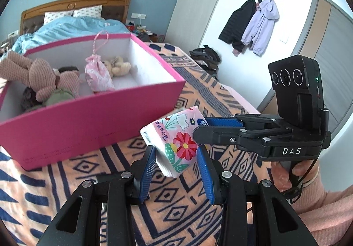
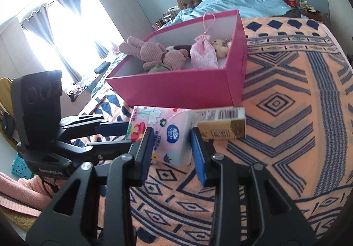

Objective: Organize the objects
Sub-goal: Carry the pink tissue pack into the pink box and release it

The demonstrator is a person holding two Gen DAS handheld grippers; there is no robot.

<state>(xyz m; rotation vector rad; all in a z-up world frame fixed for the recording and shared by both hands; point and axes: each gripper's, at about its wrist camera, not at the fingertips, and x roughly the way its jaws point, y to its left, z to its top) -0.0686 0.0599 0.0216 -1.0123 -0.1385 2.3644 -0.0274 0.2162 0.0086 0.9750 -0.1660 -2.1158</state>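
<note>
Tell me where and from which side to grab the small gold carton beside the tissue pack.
Grip the gold carton across its narrow width, mid-length, coming from above on its free right side. It lies flat on the blanket, long and thin, its left end close against the tissue pack, so that end looks crowded.

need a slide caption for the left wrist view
Both tools, left and right, grip a floral tissue pack beside the pink box of plush toys.
</note>
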